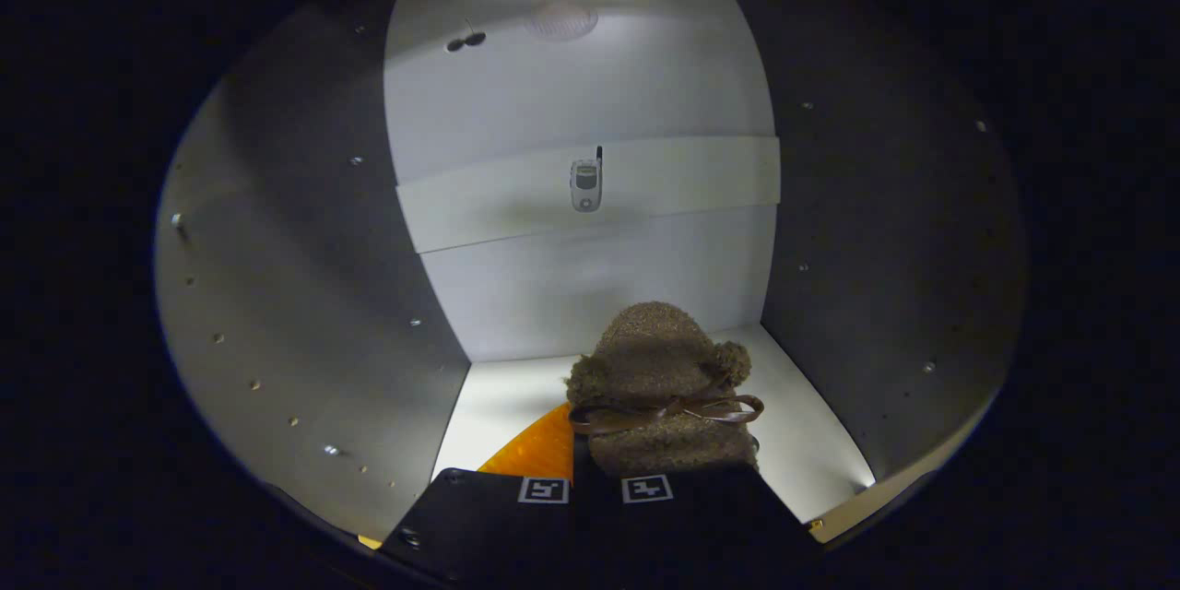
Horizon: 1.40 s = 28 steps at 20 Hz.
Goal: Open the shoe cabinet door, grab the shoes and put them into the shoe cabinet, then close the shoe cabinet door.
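A fuzzy brown shoe (659, 387) with a brown ribbon bow across its top juts forward from my gripper (595, 477). The fingers stand close together and grip the shoe's near end, which they hide. An orange patch (539, 447) shows just left of the shoe, beside the left finger; I cannot tell what it belongs to. The shoe is inside the shoe cabinet, just above or on its white floor (811, 442); I cannot tell whether it touches. The cabinet's white back panel (590, 295) stands beyond the shoe.
Grey side walls (304, 313) with rows of small holes close in on both sides. A small grey phone-like device (586, 184) sits on a pale cross strip on the back panel. White floor lies bare to the shoe's right and behind it.
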Motion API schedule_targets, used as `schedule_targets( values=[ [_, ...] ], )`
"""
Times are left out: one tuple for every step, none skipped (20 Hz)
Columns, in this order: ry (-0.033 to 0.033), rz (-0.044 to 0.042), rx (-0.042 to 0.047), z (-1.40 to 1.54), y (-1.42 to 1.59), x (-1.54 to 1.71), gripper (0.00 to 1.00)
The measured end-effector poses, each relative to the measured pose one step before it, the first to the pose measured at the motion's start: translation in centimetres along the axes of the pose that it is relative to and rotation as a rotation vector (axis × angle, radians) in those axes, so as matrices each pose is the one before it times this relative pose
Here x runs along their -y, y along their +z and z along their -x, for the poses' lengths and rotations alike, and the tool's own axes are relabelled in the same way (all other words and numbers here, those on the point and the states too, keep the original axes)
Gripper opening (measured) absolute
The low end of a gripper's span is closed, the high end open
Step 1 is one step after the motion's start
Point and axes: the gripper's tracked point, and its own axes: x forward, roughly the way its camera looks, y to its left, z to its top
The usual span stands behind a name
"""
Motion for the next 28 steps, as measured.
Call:
schedule_targets(
  values=[
    [-0.00746,0.01026,-0.01252,-1.285,-0.226,0.032,0.06],
    [-0.00713,0.00543,-0.02244,-1.182,-0.468,0.085,0.06],
    [-0.00810,0.00144,-0.02016,-0.941,-0.574,0.083,0.06],
    [-0.01021,-0.00323,-0.02084,-0.847,-0.624,0.235,0.06],
    [-0.00973,0.00094,-0.01939,-0.609,-0.660,0.124,0.06],
    [-0.00577,0.00956,-0.01841,-0.594,-0.614,0.131,0.06],
    [0.00347,0.01070,-0.01278,-0.435,-0.571,-0.100,0.06],
    [-0.00009,0.00127,-0.00865,-0.146,-0.291,-0.200,0.07],
    [-0.00760,0.00104,0.00642,0.108,0.169,-0.109,0.08],
    [-0.00385,-0.00742,0.00230,0.054,0.037,-0.030,0.11],
    [-0.00669,-0.00722,-0.00883,0.192,-0.223,-0.008,0.13],
    [-0.00340,-0.00646,0.00293,0.224,-0.033,0.051,0.16],
    [0.00310,-0.00574,0.00742,0.263,0.151,-0.113,0.16],
    [-0.00100,-0.00016,0.00767,0.436,0.071,0.026,0.25],
    [-0.00136,-0.00081,0.00510,0.399,0.084,0.027,0.34],
    [0.01379,-0.00665,-0.00288,0.503,-0.010,-0.351,0.39],
    [0.02601,-0.00742,-0.00727,0.601,-0.125,-0.581,0.52],
    [0.00988,-0.00125,-0.00441,0.742,-0.039,-0.210,0.64],
    [0.01079,0.00060,0.00658,0.592,0.123,-0.210,0.77],
    [0.01289,0.00308,0.00492,0.718,0.121,-0.171,0.89],
    [0.00722,-0.00199,-0.00038,0.763,-0.117,0.025,0.88],
    [0.00810,-0.00629,-0.00361,0.668,-0.079,0.102,0.87],
    [0.00632,-0.01012,-0.00011,0.774,0.004,0.153,0.86],
    [0.00896,-0.01014,0.00201,0.810,0.108,0.199,0.89],
    [0.00214,-0.00583,0.00919,0.806,0.259,0.263,0.92],
    [0.00636,-0.00154,0.01155,0.866,0.320,0.194,0.95],
    [0.00086,0.00420,0.01322,0.912,0.340,0.178,0.95],
    [0.00420,0.00629,0.01491,0.869,0.268,0.195,0.98]
  ],
)
